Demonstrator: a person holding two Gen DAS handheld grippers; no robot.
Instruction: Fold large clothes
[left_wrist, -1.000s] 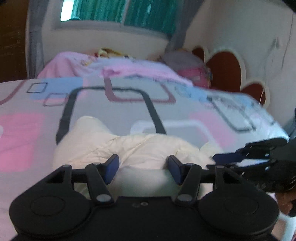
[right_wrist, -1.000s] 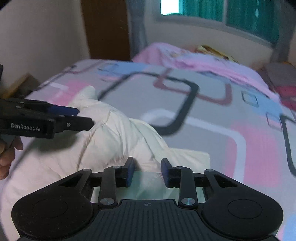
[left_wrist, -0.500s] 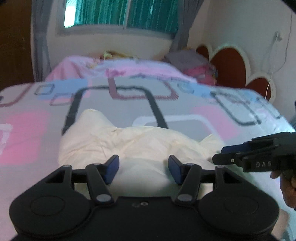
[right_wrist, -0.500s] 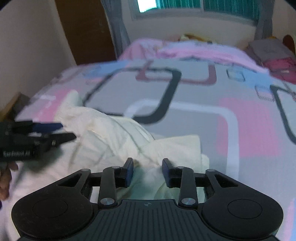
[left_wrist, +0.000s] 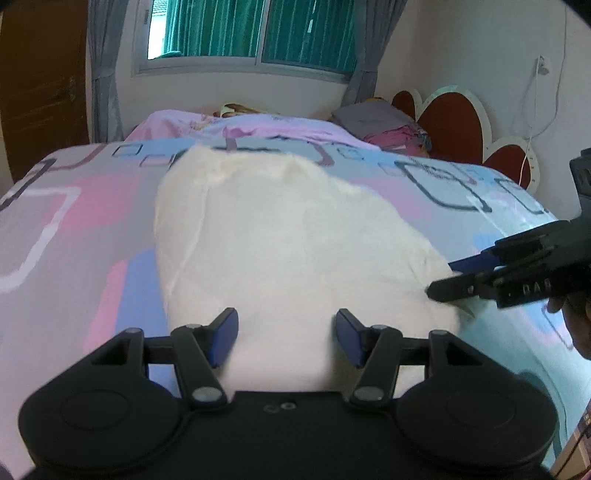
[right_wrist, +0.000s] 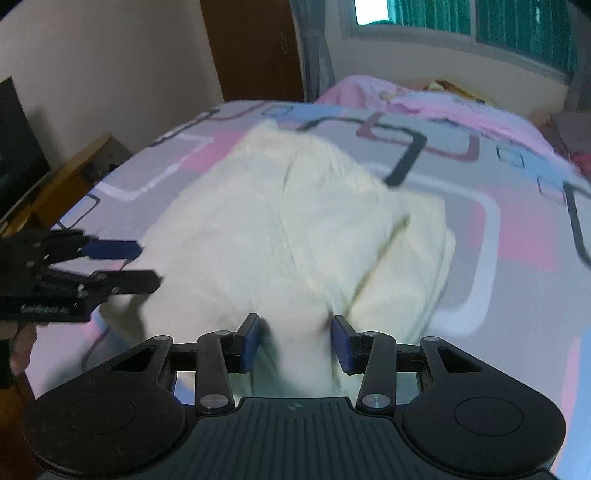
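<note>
A large cream garment (left_wrist: 288, 236) lies stretched lengthwise on the patterned bedspread (left_wrist: 74, 206), blurred by motion. Its near end runs up between the blue pads of my left gripper (left_wrist: 286, 339), which is shut on a thick bunch of it. In the right wrist view the same garment (right_wrist: 280, 229) narrows into a creased fold pinched between the pads of my right gripper (right_wrist: 295, 339). The right gripper (left_wrist: 439, 278) shows at the garment's right corner, the left gripper (right_wrist: 147, 265) at its left corner. A hand shows behind each one.
A pink blanket (left_wrist: 258, 125) and a pile of folded clothes (left_wrist: 376, 118) lie at the bed's far end, under the window. The red scalloped headboard (left_wrist: 450, 122) stands on the right. A wooden cabinet (right_wrist: 74, 166) sits beside the bed's left edge, and a brown door (right_wrist: 255, 48) is behind.
Both grippers drew back toward the near bed edge with the cloth between their pads. The garment went from a crumpled heap to a long, flatter stretch. The right jaws widened a little.
</note>
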